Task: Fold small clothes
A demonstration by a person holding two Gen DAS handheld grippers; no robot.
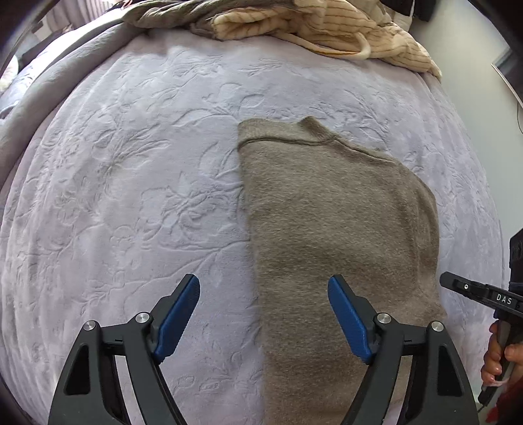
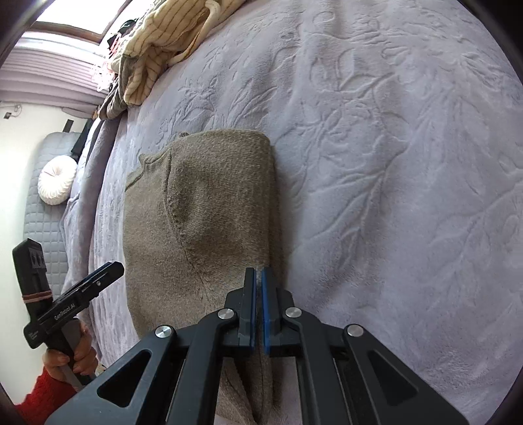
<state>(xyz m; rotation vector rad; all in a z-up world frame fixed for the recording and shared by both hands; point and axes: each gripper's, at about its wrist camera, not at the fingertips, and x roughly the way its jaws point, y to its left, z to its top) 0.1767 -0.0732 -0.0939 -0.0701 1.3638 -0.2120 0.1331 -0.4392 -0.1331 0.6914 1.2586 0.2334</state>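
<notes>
A taupe knit sweater (image 1: 336, 229) lies folded lengthwise on the lilac bedspread (image 1: 130, 196). My left gripper (image 1: 263, 294) is open, its blue pads wide apart, hovering above the sweater's left folded edge. In the right wrist view the sweater (image 2: 209, 209) runs toward me, a sleeve layer folded over its body. My right gripper (image 2: 258, 287) is shut at the sweater's right edge near the hem; whether cloth is pinched between the pads is not visible. The right gripper also shows at the left wrist view's right edge (image 1: 457, 282), and the left gripper in the right wrist view (image 2: 104, 271).
A pile of cream striped and grey clothes (image 1: 320, 29) lies at the far edge of the bed, also in the right wrist view (image 2: 157, 49). A grey quilted headboard with a round white cushion (image 2: 55, 183) stands at the left. The bedspread (image 2: 392, 163) spreads to the right.
</notes>
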